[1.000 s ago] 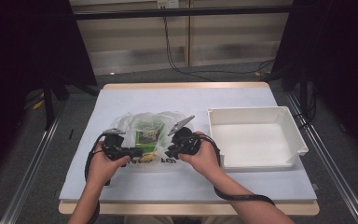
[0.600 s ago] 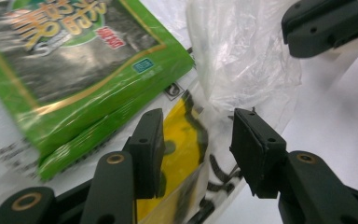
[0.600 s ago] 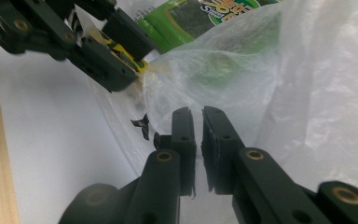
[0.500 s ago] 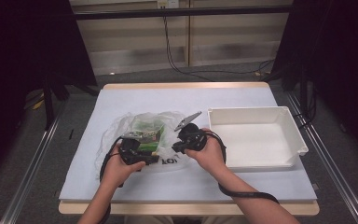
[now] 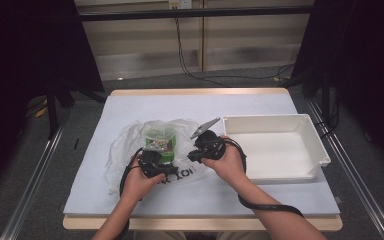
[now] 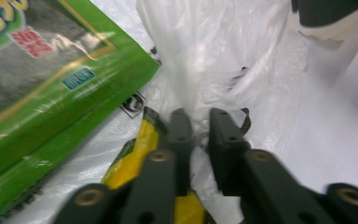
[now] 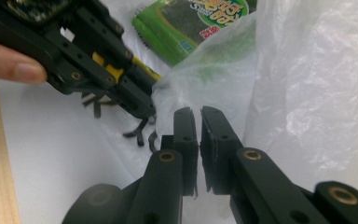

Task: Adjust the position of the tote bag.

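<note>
The clear plastic bag (image 5: 130, 150) lies crumpled left of centre on the bench (image 5: 130, 107), just left of the white tray (image 5: 310, 132). Inside it sits a green seaweed packet (image 5: 161, 145), with a yellow packet (image 6: 135, 154) beside it. The left hand-held gripper (image 6: 196, 122) pinches a fold of the bag film between nearly closed jaws. The right hand-held gripper (image 7: 199, 119), close beside it, is clamped on the bag's edge, jaws almost together.
</note>
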Available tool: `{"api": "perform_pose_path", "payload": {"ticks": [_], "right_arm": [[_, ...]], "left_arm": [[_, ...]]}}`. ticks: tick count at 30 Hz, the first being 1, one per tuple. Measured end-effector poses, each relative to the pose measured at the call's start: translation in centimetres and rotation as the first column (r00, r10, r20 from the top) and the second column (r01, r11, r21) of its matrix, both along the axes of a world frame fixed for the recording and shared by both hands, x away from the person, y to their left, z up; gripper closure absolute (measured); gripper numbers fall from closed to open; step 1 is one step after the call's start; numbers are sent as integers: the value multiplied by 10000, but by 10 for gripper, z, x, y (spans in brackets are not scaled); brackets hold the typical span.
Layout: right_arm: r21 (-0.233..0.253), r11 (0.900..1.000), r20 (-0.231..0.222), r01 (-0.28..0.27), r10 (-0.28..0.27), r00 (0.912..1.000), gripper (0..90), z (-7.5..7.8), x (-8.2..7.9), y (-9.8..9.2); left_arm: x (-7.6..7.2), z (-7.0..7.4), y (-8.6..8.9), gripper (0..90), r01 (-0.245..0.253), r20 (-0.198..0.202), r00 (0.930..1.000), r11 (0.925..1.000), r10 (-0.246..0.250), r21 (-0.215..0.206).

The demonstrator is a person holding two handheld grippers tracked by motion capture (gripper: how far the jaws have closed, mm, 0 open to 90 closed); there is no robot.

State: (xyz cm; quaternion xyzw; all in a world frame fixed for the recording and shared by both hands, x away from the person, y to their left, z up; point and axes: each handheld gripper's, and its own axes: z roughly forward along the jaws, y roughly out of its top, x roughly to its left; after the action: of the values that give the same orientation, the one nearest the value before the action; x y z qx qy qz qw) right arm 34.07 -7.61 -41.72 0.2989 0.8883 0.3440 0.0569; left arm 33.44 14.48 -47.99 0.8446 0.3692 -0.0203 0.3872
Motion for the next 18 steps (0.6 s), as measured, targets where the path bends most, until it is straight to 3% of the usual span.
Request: {"api": "perform_pose_path", "payload": {"ticks": [2, 9, 15, 18], "right_arm": [[67, 10000, 46, -32, 31, 10000, 841, 1, 1, 2], [131, 9999, 162, -111, 109, 9998, 831, 4, 7, 13], [-3, 9994, 396, -333, 333, 9987, 831, 8, 21, 29], [175, 9996, 309, -239, 233, 9992, 828, 9, 32, 33]], "left_arm": [[-1, 0, -2, 900, 134, -82, 9999, 9998, -133, 111], [-6, 0, -5, 900, 359, -225, 9991, 9993, -358, 64], [-8, 1, -5, 900, 301, -65, 9995, 9995, -302, -132], [-8, 0, -6, 900, 330, -33, 9994, 9993, -331, -167]]}}
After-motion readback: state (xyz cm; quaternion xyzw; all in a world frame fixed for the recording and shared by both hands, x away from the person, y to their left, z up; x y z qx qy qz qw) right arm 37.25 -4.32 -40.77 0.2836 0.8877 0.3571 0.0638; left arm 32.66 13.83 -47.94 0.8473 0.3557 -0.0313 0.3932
